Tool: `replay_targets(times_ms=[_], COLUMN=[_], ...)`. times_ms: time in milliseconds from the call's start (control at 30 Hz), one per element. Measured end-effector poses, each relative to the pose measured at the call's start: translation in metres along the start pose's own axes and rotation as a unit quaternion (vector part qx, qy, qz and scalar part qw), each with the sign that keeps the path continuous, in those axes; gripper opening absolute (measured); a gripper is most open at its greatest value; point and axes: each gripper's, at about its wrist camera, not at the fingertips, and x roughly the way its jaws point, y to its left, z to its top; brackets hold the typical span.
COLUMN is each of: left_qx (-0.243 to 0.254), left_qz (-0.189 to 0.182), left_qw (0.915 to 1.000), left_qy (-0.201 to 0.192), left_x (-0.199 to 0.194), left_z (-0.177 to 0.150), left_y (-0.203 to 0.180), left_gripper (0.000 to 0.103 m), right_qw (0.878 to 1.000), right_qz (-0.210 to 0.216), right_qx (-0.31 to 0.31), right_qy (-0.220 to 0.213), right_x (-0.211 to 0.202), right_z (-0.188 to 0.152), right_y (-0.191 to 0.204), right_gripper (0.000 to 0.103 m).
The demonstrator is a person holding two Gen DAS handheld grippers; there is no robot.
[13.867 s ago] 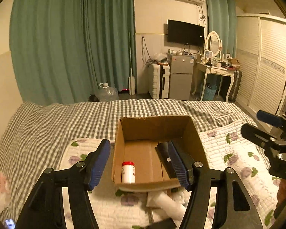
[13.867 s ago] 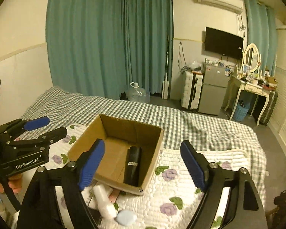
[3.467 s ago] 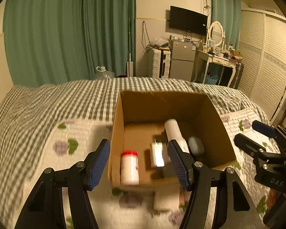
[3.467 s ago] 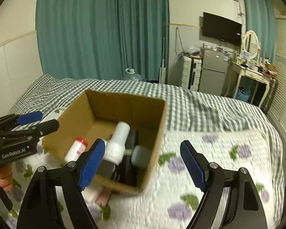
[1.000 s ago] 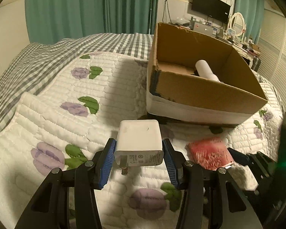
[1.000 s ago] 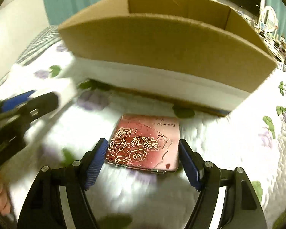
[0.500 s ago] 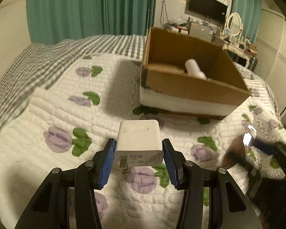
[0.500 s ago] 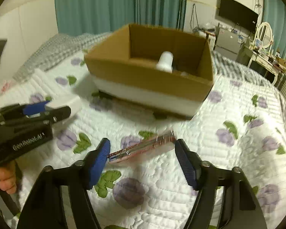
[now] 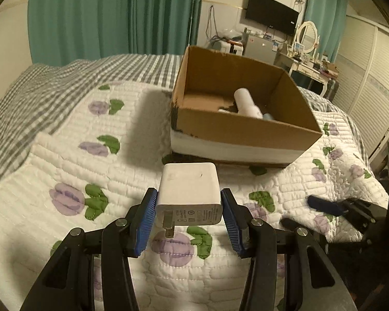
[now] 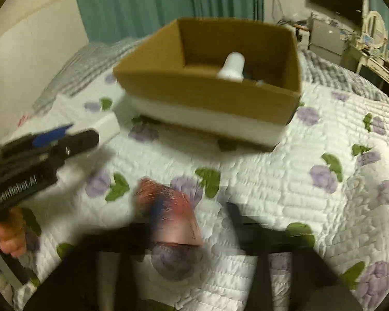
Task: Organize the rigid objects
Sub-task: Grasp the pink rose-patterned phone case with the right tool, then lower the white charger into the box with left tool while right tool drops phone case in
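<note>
My left gripper [image 9: 188, 216] is shut on a white plug charger [image 9: 189, 193] and holds it above the quilt, in front of the cardboard box [image 9: 236, 132]. The box holds a white bottle [image 9: 244, 101] and other items. In the right wrist view the frame is motion-blurred: a red rose-patterned flat case [image 10: 168, 213] sits tilted between my right gripper's [image 10: 192, 223] blurred fingers. The box [image 10: 207, 90] is ahead of it, the left gripper [image 10: 46, 142] with the charger at left. The right gripper's fingers show at the lower right of the left wrist view [image 9: 324, 211].
A white floral quilt [image 9: 85, 155] covers the bed over a grey checked blanket [image 9: 39, 88]. Green curtains, a TV, a small fridge, a dressing table and a wardrobe stand behind the bed.
The right gripper has swung quickly with the red case, which now looks tilted and blurred. The left gripper keeps the charger and has shifted slightly toward the box.
</note>
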Motion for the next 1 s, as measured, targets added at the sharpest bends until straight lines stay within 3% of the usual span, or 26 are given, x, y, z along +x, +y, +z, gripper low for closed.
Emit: replay_targets(times_ms=[67, 167, 333, 467, 533, 800, 1000], left_qx=[-0.007, -0.018, -0.023, -0.02, -0.02, -0.02, -0.019], left_qz=[0.002, 0.007, 0.004, 0.002, 0.002, 0.008, 0.01], left_qw=[1.0, 0.9998, 0.9997, 0.9998, 0.9998, 0.9998, 0.9997], left_qy=[0.003, 0.007, 0.003, 0.003, 0.003, -0.006, -0.012], left_x=[0.003, 0.007, 0.006, 0.005, 0.005, -0.001, -0.009], left_z=[-0.002, -0.003, -0.004, -0.004, -0.004, -0.003, 0.002], left_y=[0.005, 0.012, 0.017, 0.016, 0.016, 0.015, 0.013], left_gripper=[0.05, 0.05, 0.05, 0.05, 0.05, 0.05, 0.05], right_qw=[1.0, 0.998, 0.994, 0.991, 0.991, 0.994, 0.996], right_qz=[0.013, 0.027, 0.006, 0.015, 0.011, -0.033, -0.052], right_qx=[-0.023, -0.039, -0.069, -0.057, -0.06, -0.086, -0.072], right_qy=[-0.003, 0.04, 0.085, 0.118, 0.12, 0.053, -0.015], right_x=[0.0, 0.022, 0.053, 0.076, 0.077, 0.043, 0.003], right_z=[-0.002, -0.011, -0.024, -0.026, -0.025, -0.022, 0.002], right_y=[0.01, 0.023, 0.038, 0.033, 0.034, 0.05, 0.044], right_gripper=[0.074, 0.074, 0.075, 0.076, 0.071, 0.069, 0.069])
